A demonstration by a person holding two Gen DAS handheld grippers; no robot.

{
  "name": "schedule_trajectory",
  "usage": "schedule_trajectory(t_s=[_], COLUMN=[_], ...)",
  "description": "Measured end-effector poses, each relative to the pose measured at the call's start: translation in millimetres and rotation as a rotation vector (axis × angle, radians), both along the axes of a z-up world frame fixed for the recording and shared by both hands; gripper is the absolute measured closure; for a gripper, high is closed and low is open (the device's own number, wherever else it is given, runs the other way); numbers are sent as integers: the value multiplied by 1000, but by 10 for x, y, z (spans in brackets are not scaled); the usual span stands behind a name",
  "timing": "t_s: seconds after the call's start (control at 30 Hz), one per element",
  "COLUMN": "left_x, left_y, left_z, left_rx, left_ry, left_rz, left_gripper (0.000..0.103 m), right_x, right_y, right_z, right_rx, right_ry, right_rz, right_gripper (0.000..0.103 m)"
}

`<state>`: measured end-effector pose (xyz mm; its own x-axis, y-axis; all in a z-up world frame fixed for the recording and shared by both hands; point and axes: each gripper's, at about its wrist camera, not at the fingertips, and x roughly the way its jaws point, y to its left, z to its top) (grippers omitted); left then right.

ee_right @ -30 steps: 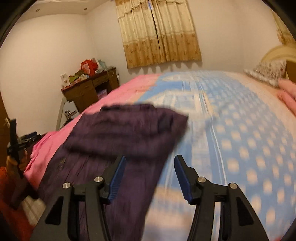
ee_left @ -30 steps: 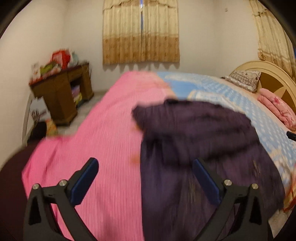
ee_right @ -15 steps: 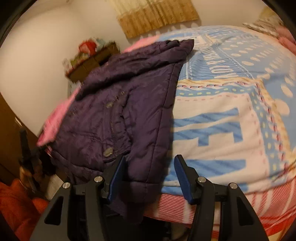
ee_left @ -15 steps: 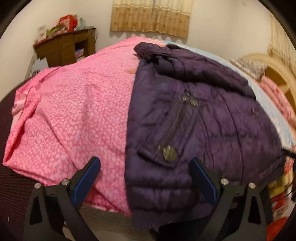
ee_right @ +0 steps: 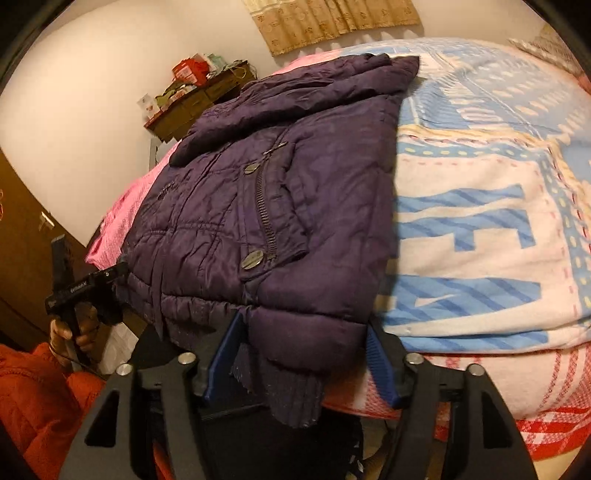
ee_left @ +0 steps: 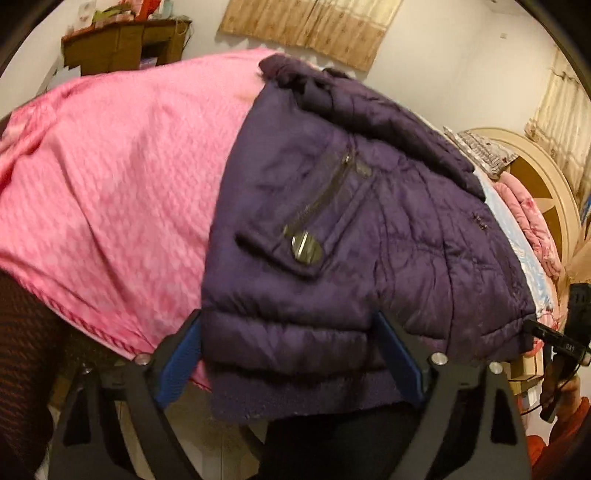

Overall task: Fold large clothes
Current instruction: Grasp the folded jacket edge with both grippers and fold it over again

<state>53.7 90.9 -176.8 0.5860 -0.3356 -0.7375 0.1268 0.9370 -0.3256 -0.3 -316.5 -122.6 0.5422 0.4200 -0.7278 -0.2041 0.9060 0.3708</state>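
Note:
A dark purple quilted jacket [ee_left: 369, 221] [ee_right: 266, 192] lies flat on the bed, its ribbed hem hanging over the near edge. My left gripper [ee_left: 286, 321] sits at the hem's left corner. Its jaws are closing, with the puffy hem between the blue pads [ee_left: 181, 354], and I see no firm pinch. My right gripper [ee_right: 303, 321] straddles the hem's right corner, and its jaws are opening around the cloth. Each gripper also shows at the edge of the other's view: the left gripper [ee_right: 88, 291] in a hand, the right gripper [ee_left: 565, 332].
A pink quilt [ee_left: 110, 166] covers the bed left of the jacket, and a blue patterned blanket [ee_right: 480, 203] covers the right. A cluttered wooden desk [ee_right: 199, 99] stands by the far wall under curtains [ee_left: 306, 26]. The headboard [ee_left: 546, 177] is at far right. An orange sleeve [ee_right: 37, 387] is low on the left.
Both grippers dropped from above the bed to its near edge, and the jacket's hem now sits between their jaws. The left jaws narrowed a little and the right jaws widened.

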Motion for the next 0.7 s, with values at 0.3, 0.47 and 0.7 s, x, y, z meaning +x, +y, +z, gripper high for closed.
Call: schedule_trajectory(t_s=[0.3, 0.47, 0.7], left_x=[-190, -206, 245], left_y=[-6, 7, -104], left_z=[414, 876, 1425], left_rx=[-59, -173, -261], left_ry=[-68, -143, -200], left_rz=[-82, -123, -134], left_gripper=[73, 82, 84], right_x=[44, 123, 503], right_y=[5, -82, -188], right_z=[255, 559, 880], right_rx=[80, 295, 545], right_ry=[30, -31, -122], right_rz=[39, 54, 48], right_gripper=[78, 79, 81])
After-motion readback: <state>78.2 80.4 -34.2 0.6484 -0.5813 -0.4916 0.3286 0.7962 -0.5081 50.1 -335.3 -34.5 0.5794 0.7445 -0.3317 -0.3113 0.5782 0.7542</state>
